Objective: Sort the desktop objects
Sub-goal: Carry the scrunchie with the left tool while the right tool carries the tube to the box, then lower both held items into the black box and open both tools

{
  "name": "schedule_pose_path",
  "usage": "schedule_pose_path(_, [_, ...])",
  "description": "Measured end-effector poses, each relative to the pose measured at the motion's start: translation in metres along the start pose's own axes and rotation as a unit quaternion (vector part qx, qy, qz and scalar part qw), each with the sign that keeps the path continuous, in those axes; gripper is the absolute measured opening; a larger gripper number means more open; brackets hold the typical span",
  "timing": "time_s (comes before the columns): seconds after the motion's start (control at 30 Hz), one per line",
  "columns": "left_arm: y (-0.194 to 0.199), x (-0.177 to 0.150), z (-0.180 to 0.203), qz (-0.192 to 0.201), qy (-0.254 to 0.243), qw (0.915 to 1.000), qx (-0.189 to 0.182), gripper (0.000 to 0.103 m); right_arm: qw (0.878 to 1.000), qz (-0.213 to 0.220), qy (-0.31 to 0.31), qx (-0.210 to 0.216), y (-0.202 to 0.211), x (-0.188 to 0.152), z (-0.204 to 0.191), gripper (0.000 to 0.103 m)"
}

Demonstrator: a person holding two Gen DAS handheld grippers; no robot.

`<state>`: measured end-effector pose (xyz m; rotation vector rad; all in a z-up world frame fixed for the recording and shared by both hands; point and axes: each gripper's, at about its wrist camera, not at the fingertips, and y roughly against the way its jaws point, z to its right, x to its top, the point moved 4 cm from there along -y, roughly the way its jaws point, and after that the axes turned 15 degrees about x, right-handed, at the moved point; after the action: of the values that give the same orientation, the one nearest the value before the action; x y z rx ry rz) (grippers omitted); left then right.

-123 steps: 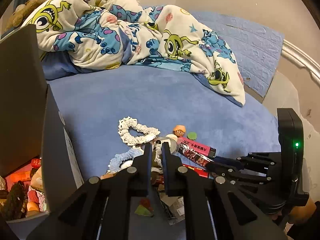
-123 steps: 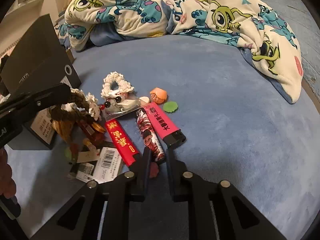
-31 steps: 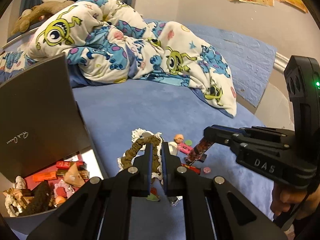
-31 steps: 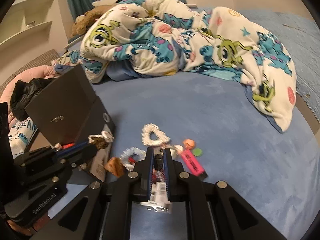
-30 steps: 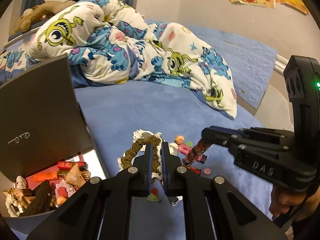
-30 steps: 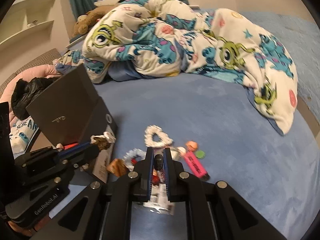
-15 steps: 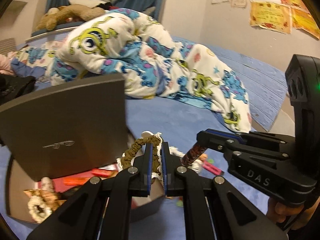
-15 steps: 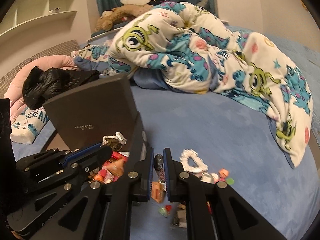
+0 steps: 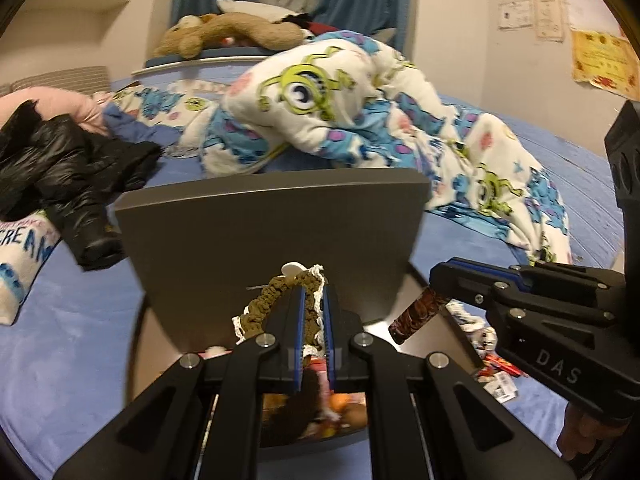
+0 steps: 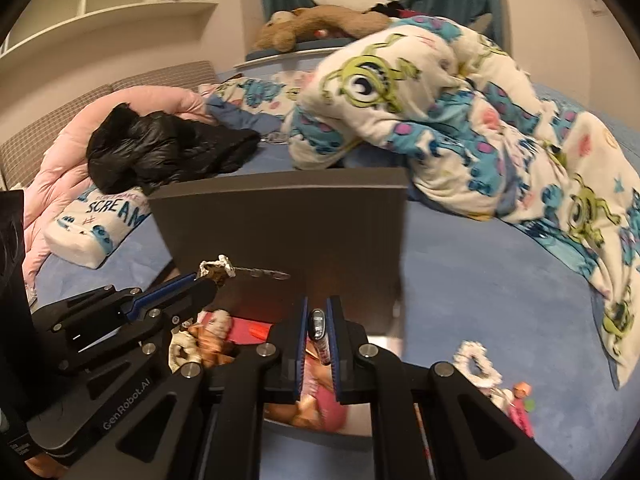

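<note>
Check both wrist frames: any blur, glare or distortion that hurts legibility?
Left wrist view: box contents below the left gripper are motion-smeared; the scrunchie reads clearly. Right wrist view: box interior blurred; the lighter in the right gripper is sharp. Both: strong fisheye curvature, dim warm light, no glare.

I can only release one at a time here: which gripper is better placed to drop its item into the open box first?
Left, probably. The left gripper holds the brown scrunchie centred above the box contents. The right gripper, shut on the lighter, sits nearer the box's right edge.
</note>
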<state>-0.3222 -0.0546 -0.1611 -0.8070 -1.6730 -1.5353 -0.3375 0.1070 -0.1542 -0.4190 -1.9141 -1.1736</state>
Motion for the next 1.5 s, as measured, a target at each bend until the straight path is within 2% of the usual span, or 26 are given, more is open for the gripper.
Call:
schedule_pose_path(0.07, [-0.004,-0.003,-0.014,-0.005,0.006,0.9999,0.014,0.009,1.000,-0.001,0.004,0.009,-0.007,0.002,-0.010,0.010])
schedule_pose_path(0.27, [-0.018,-0.014,-0.039,-0.026,0.018,0.9992,0.024,0.009,0.999,-0.012,-0.001,0.031,-0.029,-0.003,-0.030,0.010])
schedule_pose_path(0.73, [-0.046,-0.031,-0.041,-0.058,0.020,0.9973,0.040,0.010,0.999,-0.021,-0.028,0.034,-0.046,-0.018,-0.025,0.010])
schedule_pose_path(0.9, [-0.043,-0.028,-0.044,-0.052,0.025,0.9975,0.041,0.024,0.999,-0.024,-0.020,0.029,-0.047,-0.019,-0.027,0.010])
schedule_pose_path(0.97, [-0.041,-0.027,-0.043,-0.045,0.020,0.9977,0.048,0.039,0.999,-0.021,-0.019,0.028,-0.046,-0.018,-0.028,0.010])
schedule_pose_path(1.03, [-0.039,-0.026,-0.041,-0.037,0.013,0.9978,0.053,0.049,0.999,-0.020,-0.018,0.023,-0.045,-0.017,-0.028,0.010])
schedule_pose_path(1.1, [-0.037,-0.024,-0.040,-0.032,0.014,0.9980,0.052,0.052,1.000,-0.021,-0.019,0.012,-0.044,-0.016,-0.026,0.018])
schedule_pose_path(1.13, [-0.036,-0.024,-0.041,-0.032,0.015,0.9980,0.052,0.059,1.000,-0.022,-0.019,0.010,-0.044,-0.015,-0.025,0.023])
schedule_pose_path(1.17, [-0.036,-0.024,-0.041,-0.031,0.017,0.9978,0.056,0.069,1.000,-0.021,-0.019,0.007,-0.043,-0.014,-0.024,0.036])
schedule_pose_path(1.2, [-0.035,-0.023,-0.042,-0.027,0.018,0.9975,0.063,0.072,1.000,-0.019,-0.020,0.003,-0.042,-0.014,-0.023,0.046])
schedule_pose_path(1.27, [-0.033,-0.022,-0.043,-0.023,0.015,0.9973,0.069,0.074,1.000,-0.013,-0.022,0.000,-0.039,-0.012,-0.021,0.054])
schedule_pose_path(1.3, [-0.033,-0.022,-0.043,-0.023,0.014,0.9972,0.070,0.076,1.000,-0.011,-0.025,-0.004,-0.038,-0.011,-0.019,0.062])
schedule_pose_path(1.37, [-0.032,-0.022,-0.043,-0.022,0.014,0.9969,0.075,0.084,1.000,-0.010,-0.026,-0.011,-0.036,-0.010,-0.017,0.066])
schedule_pose_path(1.5, [-0.031,-0.020,-0.045,-0.019,0.018,0.9964,0.081,0.092,0.999,-0.010,-0.026,-0.023,-0.032,-0.007,-0.013,0.072])
